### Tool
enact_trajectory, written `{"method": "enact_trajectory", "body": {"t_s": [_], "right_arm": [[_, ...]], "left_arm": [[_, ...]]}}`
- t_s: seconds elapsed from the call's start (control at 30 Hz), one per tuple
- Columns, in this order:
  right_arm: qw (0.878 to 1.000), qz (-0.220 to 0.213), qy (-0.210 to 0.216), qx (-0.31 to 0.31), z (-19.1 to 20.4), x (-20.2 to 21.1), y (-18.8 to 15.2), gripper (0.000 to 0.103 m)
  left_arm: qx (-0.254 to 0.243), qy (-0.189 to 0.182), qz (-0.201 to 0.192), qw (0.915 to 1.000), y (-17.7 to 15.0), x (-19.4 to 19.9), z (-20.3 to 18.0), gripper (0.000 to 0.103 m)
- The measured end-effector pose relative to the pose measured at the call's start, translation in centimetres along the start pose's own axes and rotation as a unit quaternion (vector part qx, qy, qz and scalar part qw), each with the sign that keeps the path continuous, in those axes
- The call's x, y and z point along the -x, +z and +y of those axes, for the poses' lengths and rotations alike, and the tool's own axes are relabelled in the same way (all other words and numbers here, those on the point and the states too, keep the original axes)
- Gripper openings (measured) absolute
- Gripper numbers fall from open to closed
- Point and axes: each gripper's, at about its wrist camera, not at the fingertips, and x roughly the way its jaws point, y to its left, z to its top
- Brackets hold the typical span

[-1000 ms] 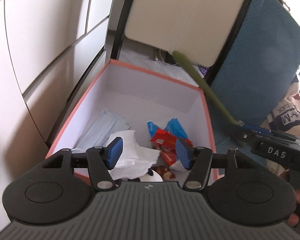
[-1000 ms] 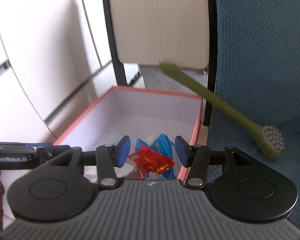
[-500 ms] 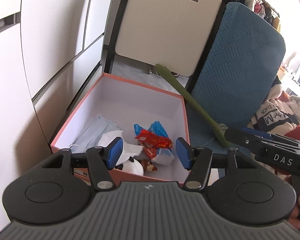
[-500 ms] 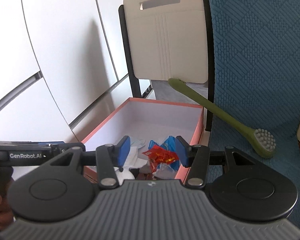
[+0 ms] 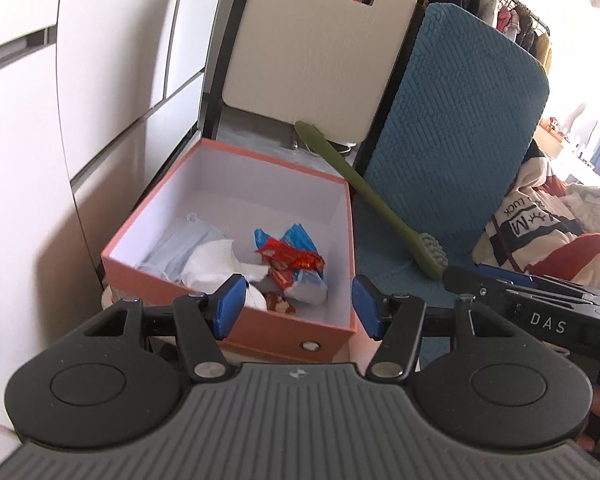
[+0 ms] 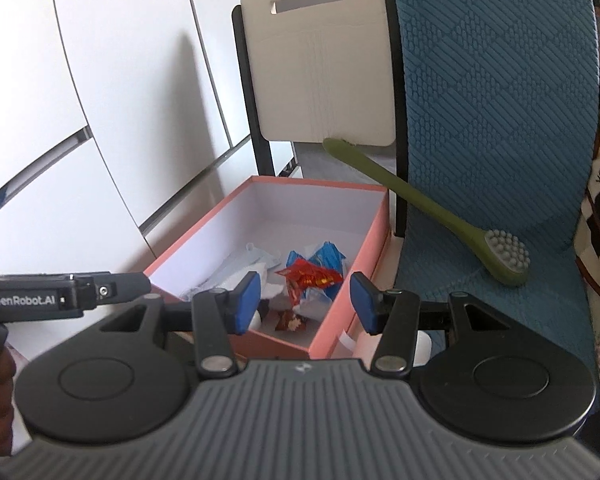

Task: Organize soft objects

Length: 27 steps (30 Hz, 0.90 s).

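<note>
An open salmon-pink box holds soft items: pale blue face masks, crumpled white tissue, and red and blue snack wrappers. My left gripper hangs open in front of and above the box's near wall, nothing between its blue pads. My right gripper is open too, empty, just short of the box's near corner. Each gripper's body shows at the edge of the other's view.
A long green brush leans across a blue textured cushion right of the box. A cream chair back stands behind. White cabinet doors run along the left. Striped fabric lies far right.
Both grippers have drawn back and risen from over the box, so the box looks smaller and farther. Their jaws have kept the same width, empty throughout.
</note>
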Motion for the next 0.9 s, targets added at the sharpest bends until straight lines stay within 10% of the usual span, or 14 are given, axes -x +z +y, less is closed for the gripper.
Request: {"method": "enact_trajectory", "body": {"t_s": [0.63, 0.7, 0.83, 0.9], "right_arm": [[1.0, -0.002, -0.017, -0.005, -0.6, 1.3, -1.2, 0.052], [1.0, 0.0, -0.018, -0.006, -0.8, 1.3, -1.3, 0.053], [1.0, -0.004, -0.022, -0.009, -1.3, 1.3, -1.2, 0.1], [1.0, -0.006, -0.026, -0.012, -1.6, 1.3, -1.2, 0.103]], "left_arm": [[0.017, 0.004, 0.005, 0.9998, -0.9, 0.9, 0.2, 0.07], [0.016, 0.003, 0.006, 0.9998, -0.8, 0.8, 0.1, 0.082], [0.007, 0.01, 0.002, 0.9999, -0.8, 0.7, -0.2, 0.1], [0.003, 0.021, 0.001, 0.9998, -0.8, 0.5, -0.4, 0.102]]}}
